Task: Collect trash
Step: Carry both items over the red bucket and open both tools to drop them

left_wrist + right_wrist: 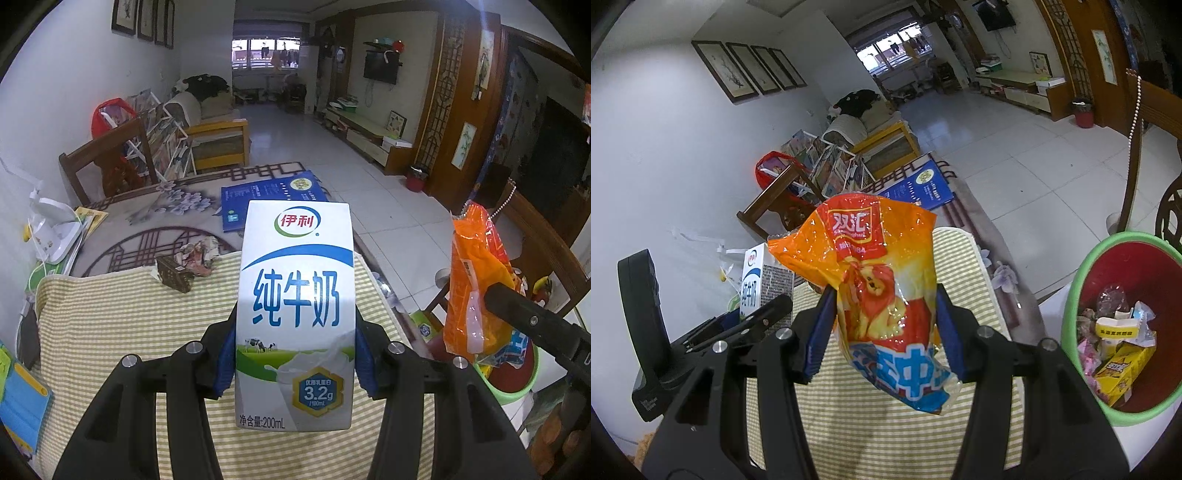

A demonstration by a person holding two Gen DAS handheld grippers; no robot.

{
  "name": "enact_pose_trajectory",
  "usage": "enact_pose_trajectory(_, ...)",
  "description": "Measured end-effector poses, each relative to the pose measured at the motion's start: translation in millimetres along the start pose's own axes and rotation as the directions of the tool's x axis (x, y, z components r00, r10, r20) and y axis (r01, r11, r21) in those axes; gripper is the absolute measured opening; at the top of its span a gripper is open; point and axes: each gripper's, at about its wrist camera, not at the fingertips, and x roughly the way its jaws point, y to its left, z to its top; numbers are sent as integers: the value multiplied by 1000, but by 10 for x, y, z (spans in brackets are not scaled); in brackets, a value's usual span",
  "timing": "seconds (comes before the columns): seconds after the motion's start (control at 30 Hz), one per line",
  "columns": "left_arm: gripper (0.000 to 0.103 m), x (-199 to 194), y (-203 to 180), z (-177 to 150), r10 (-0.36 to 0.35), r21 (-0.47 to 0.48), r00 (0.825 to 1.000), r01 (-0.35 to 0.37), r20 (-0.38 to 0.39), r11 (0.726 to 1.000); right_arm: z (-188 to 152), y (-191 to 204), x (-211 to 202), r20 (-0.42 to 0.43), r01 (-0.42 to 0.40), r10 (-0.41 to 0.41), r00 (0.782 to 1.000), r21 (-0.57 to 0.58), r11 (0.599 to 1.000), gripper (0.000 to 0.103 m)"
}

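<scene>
Two handheld grippers, each carrying one piece of trash above the desk. The left gripper point(295, 354) has its blue-padded fingers point(225, 363) closed on the lower half of a white-and-blue rectangular paper milk carton point(295, 314), one pad pressed flat on each narrow side; the carton stands upright between them, printed face toward the camera, its top rising well clear of the fingertips. It is probably light and fairly stiff, though an empty carton would buckle under a hard squeeze, so a grip across the flat sides near the base suits it. The right gripper point(882, 332) has its fingers point(820, 334) closed on the middle of an orange-and-red crinkled plastic snack bag point(875, 288), whose upper part fans out above the pads and whose blue lower end hangs below them. The film looks glossy, limp and slippery, with almost no weight; a pinch across bunched material holds better than one on a loose edge. A round bin with a green rim and red inside point(1086, 266), already holding wrappers, stands just right of the desk beside the right gripper. More crumpled paper scraps point(197, 254) lie on the yellow-striped cloth point(122, 325) at the far side of the desk, well apart from both grippers.
</scene>
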Motion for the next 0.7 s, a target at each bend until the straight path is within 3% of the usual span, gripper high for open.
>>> enact_pose_trajectory(0.37,49,12,-491,49,-24,51,1000,24,-4,998,47,-343,-280,30,15,-16,999,43,999,51)
enact_pose_trajectory(0.7,49,143,-1079,56,-100,112,995,103,-25,988,35,-812,-612,63,78,-84,994,103,992,51)
